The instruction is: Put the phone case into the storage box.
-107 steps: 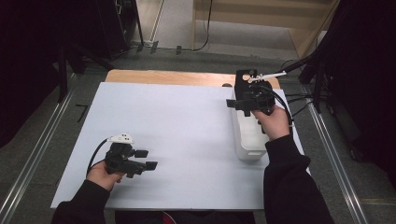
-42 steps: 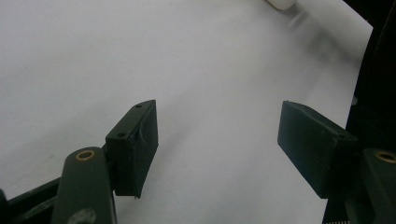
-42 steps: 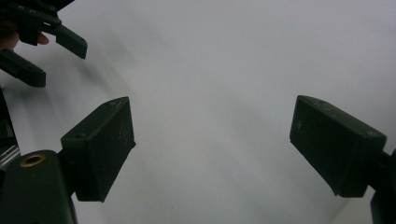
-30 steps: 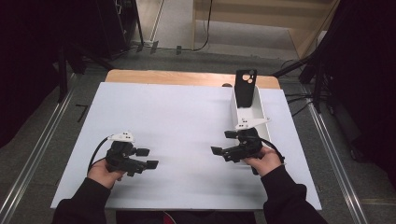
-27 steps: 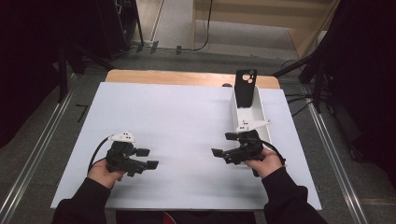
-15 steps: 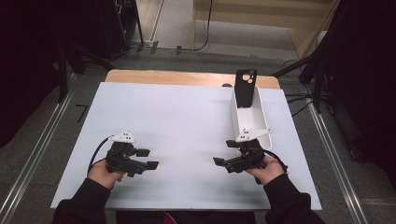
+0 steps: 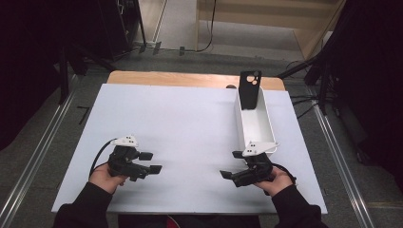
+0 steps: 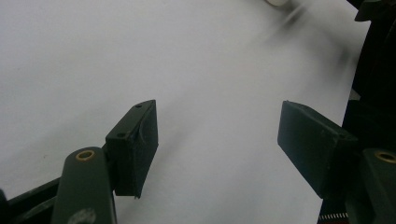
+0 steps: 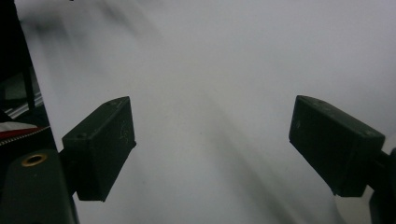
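A black phone case (image 7: 249,90) stands upright at the far end of a long white tray (image 7: 260,137) on the right of the white table (image 7: 190,123). My right gripper (image 7: 231,165) rests low near the table's front edge, just in front of the tray, open and holding nothing. In the right gripper view its jaws stand wide apart over bare white surface, midpoint (image 9: 224,149). My left gripper (image 7: 150,162) lies at the front left, open and empty, pointing right. Its own view shows the same wide gap (image 8: 229,140) above the white table.
A wooden strip (image 7: 190,79) runs along the table's far edge. Metal rails (image 7: 43,147) flank the table on both sides, and dark stands and cables (image 7: 318,76) stand at the back right. White surface stretches between the two grippers.
My right hand left the phone case standing in the tray and drew back toward me to the front edge. In the last second it slid a little nearer and right. The left gripper stayed still.
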`<control>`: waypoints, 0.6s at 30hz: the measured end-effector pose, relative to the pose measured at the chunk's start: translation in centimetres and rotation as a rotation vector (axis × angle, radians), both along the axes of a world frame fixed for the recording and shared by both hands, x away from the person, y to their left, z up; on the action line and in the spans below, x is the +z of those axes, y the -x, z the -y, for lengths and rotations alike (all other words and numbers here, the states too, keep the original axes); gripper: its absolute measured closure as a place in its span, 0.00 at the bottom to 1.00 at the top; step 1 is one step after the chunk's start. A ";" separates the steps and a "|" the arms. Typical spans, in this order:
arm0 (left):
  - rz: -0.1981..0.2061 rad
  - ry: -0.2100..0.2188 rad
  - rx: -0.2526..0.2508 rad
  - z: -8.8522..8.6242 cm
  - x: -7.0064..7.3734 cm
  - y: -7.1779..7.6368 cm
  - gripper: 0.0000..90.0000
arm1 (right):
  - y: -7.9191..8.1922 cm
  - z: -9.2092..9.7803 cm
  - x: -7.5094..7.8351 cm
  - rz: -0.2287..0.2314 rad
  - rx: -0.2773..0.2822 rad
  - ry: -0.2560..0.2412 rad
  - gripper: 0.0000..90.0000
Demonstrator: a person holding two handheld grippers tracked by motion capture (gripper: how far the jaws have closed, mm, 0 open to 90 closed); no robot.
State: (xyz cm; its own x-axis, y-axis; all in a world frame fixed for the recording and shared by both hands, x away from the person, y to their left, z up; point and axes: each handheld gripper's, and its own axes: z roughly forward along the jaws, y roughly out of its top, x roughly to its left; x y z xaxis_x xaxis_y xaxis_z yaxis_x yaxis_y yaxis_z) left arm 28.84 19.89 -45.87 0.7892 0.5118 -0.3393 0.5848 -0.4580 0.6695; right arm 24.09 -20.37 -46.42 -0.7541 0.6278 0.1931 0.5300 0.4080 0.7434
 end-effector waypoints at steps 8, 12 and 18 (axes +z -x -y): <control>0.006 -0.007 -0.009 0.1 0.0 0.2 0.32 | 0.7 1.0 -0.9 -0.032 -0.007 0.023 0.14; 0.006 -0.008 -0.016 0.2 0.0 0.3 0.32 | 1.0 1.8 -1.4 -0.040 -0.014 0.023 0.14; 0.012 -0.016 -0.023 0.0 0.0 0.7 0.32 | 1.1 2.9 -1.8 -0.033 -0.030 0.026 0.14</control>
State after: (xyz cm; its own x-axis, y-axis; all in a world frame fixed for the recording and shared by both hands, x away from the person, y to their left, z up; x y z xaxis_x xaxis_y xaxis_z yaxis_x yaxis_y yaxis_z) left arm 28.12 19.93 -45.90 0.8050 0.4985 -0.3218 0.5659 -0.4824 0.6686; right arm 22.99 -23.26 -48.20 -0.7282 0.6552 0.2010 0.5666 0.4106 0.7144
